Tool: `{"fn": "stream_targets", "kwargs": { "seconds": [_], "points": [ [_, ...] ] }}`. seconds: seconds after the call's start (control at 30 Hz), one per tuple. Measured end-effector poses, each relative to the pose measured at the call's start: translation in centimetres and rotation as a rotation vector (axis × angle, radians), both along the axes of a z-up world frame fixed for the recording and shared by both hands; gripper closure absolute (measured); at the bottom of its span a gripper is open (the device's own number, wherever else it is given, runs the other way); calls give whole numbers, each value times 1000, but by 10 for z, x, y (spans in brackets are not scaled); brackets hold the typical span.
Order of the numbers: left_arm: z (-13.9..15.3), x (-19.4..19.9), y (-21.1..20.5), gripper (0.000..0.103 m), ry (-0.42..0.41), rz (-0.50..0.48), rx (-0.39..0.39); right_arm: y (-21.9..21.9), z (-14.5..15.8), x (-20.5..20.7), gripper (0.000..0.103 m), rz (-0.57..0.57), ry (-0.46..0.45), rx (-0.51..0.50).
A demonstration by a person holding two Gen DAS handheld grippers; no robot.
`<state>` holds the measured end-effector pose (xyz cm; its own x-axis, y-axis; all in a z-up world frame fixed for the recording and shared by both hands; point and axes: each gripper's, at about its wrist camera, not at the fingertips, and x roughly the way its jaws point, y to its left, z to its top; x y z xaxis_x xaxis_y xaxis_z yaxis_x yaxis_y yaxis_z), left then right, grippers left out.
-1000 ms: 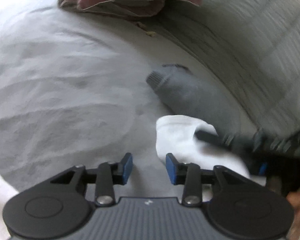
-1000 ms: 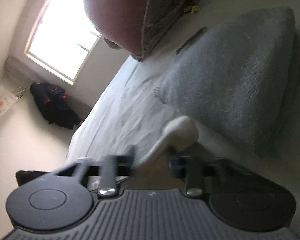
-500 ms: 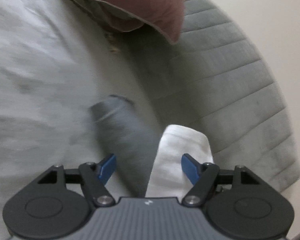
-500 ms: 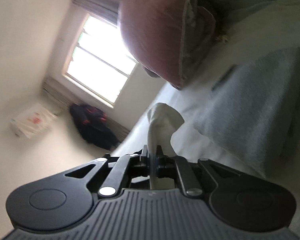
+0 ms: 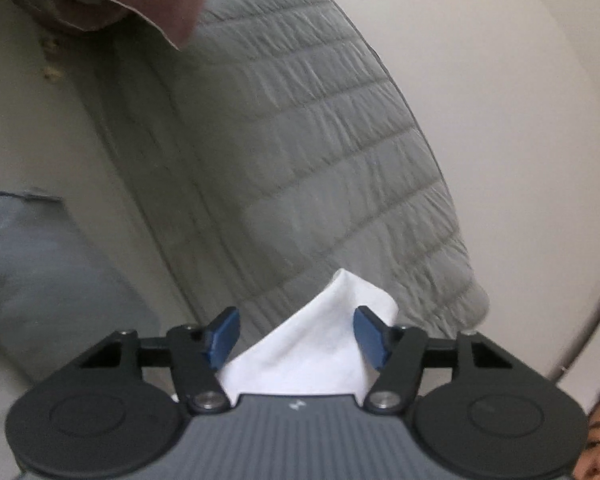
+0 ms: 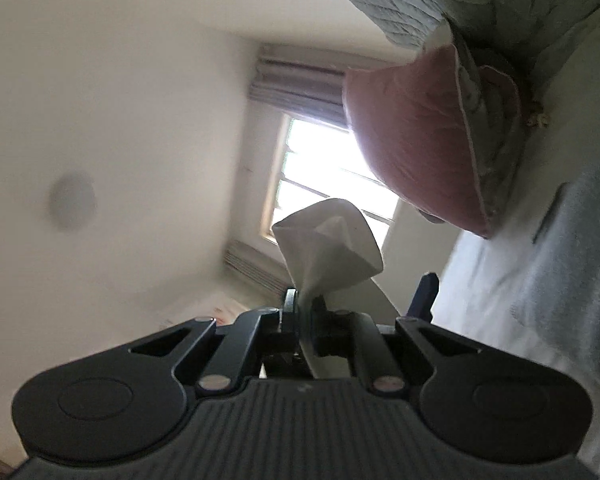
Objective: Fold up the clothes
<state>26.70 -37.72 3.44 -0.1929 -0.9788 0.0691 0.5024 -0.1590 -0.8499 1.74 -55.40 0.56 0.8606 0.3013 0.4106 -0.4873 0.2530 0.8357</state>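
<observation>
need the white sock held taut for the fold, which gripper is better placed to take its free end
Left. The right gripper is already shut on the white sock, so it anchors. The left gripper has the sock's loose end between its jaws, which are closing but not yet pressing on it.

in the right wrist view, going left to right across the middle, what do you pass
round grey spot on the pale surface → window → white cloth pinched in the shut right tool → pink pillow → grey garment
</observation>
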Motion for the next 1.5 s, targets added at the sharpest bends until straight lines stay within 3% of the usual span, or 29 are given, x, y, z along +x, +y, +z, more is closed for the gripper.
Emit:
{"fn": "stream_targets", "kwargs": {
  "seconds": [0.03, 0.1, 0.17, 0.2, 0.33, 0.5, 0.6, 0.77, 0.83, 0.9, 0.97, 1.1, 1.17, 1.27, 1.5],
  "points": [
    [4, -1, -4, 51, -11, -9, 2, -1, 1, -2, 95, -7, -3, 4],
    [12, -7, -9, 85, -67, 19, 29, -3, 3, -10, 95, -35, 25, 1],
    [17, -12, -14, 98, -132, 62, 67, -6, 6, -21, 95, -76, 80, -12],
    [20, -15, -16, 99, -164, 84, 85, -5, 8, -22, 95, -106, 115, -29],
    [25, -29, -31, 99, -281, 141, 158, 1, 23, -34, 95, -235, 240, -153],
    [19, -42, -53, 99, -415, 208, 275, 15, 38, -34, 95, -411, 531, -380],
    [9, -50, -61, 99, -484, 227, 350, 22, 41, -30, 95, -488, 664, -457],
    [-5, -49, -63, 98, -497, 263, 423, 27, 39, -15, 95, -524, 813, -561],
    [-5, -46, -56, 91, -484, 297, 438, 28, 34, -15, 95, -538, 890, -614],
    [-1, -43, -40, 73, -485, 339, 453, 30, 24, -9, 94, -547, 982, -674],
    [2, -40, -21, 66, -495, 382, 474, 33, 16, -10, 94, -547, 1042, -710],
    [6, -36, 32, 58, -533, 487, 576, 40, 14, -10, 78, -620, 1127, -791],
    [7, -33, 60, 56, -540, 548, 638, 42, 17, -14, 71, -667, 1129, -806],
    [6, -28, 103, 54, -533, 648, 729, 44, 25, -15, 69, -647, 1030, -789],
    [-3, -32, 185, 47, -516, 863, 856, 79, 36, 17, 62, -401, 764, -872]
  ]
}}
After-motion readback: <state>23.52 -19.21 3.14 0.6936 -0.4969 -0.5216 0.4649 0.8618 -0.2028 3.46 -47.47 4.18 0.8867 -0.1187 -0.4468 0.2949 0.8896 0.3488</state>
